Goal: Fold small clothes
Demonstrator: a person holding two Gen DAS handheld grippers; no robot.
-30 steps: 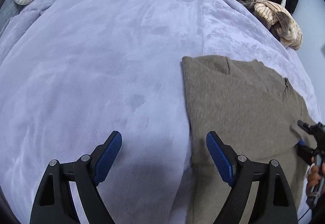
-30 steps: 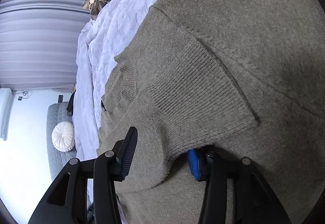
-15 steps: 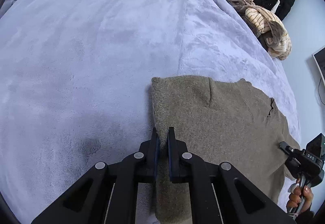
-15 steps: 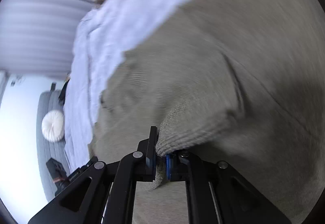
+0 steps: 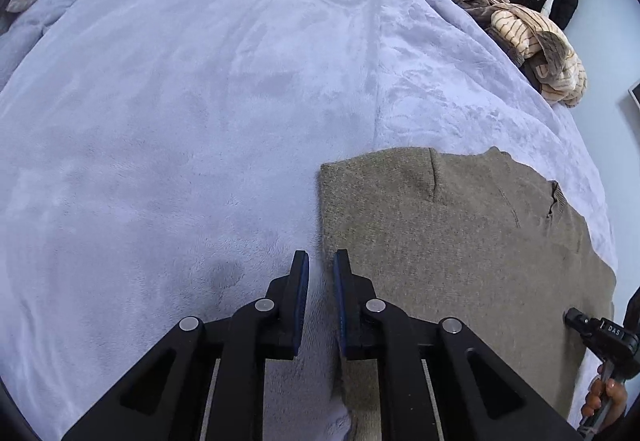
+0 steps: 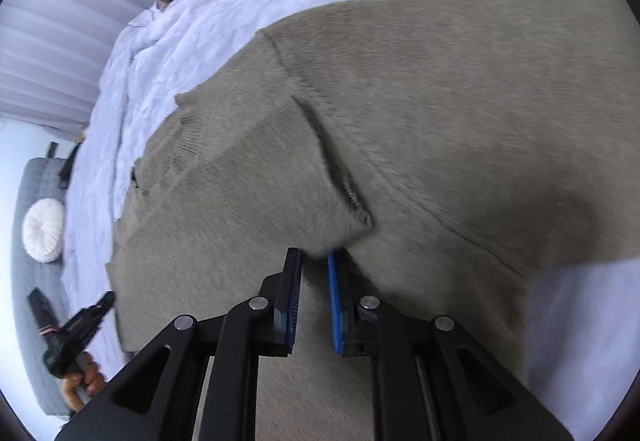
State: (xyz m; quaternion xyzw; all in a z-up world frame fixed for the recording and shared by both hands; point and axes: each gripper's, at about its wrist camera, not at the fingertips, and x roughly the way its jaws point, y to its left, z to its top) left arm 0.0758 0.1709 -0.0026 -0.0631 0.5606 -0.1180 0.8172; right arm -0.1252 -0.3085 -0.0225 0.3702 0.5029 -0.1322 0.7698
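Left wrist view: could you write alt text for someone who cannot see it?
A handheld black left gripper, fingers slightly apart, sits at the left edge of an olive-grey knitted sweater lying on a lavender blanket; more clothes are piled far right.

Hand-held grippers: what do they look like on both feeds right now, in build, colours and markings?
Both are matte black. The left hand-held gripper and right hand-held gripper each have two triangular cut-out linkage arms with round silver pivot pins and flat ribbed blue pads. The right unit's body, seen from the left wrist view, carries white "DAS" lettering. A bare hand grips the left handle; no sleeve shows.
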